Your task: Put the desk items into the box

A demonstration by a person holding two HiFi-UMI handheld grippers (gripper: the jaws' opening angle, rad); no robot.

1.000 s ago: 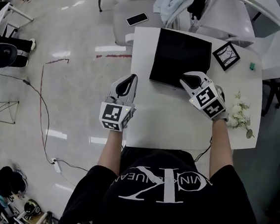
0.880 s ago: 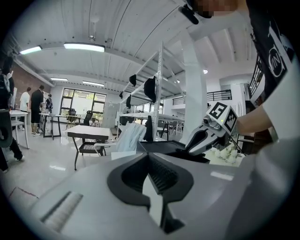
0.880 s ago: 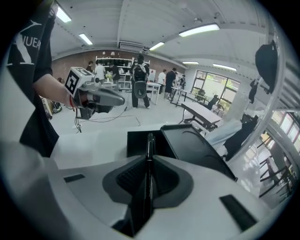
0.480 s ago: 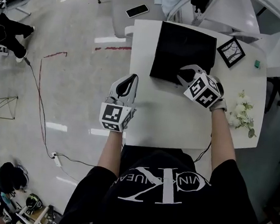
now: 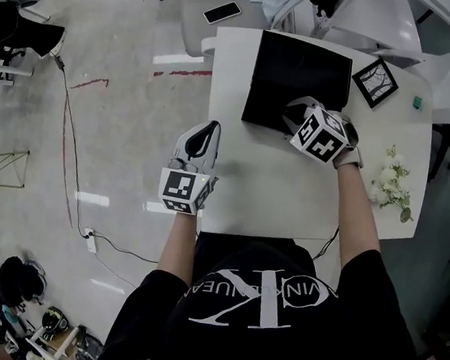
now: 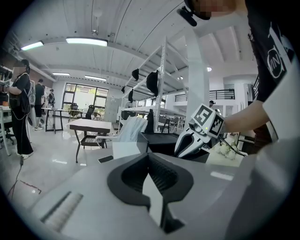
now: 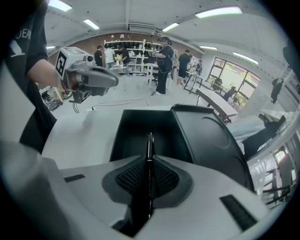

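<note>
Since the earlier frame the right gripper [image 5: 291, 117] has shifted up and left, from the bare table [image 5: 271, 196] to the near edge of the black box [image 5: 301, 63]; the left gripper [image 5: 209, 129] has stayed at the table's left edge. Right gripper: jaws closed tight on a thin black pen [image 7: 149, 145], held lengthwise along the jaws, its tip pointing into the open box, whose lid [image 7: 213, 140] lies alongside on the right. Left gripper: jaws drawn together, with nothing between them, pointing across the table toward the box. A small picture frame [image 5: 374, 81] lies just right of the box; white flowers [image 5: 391, 185] lie near the right table edge, well apart from both grippers.
</note>
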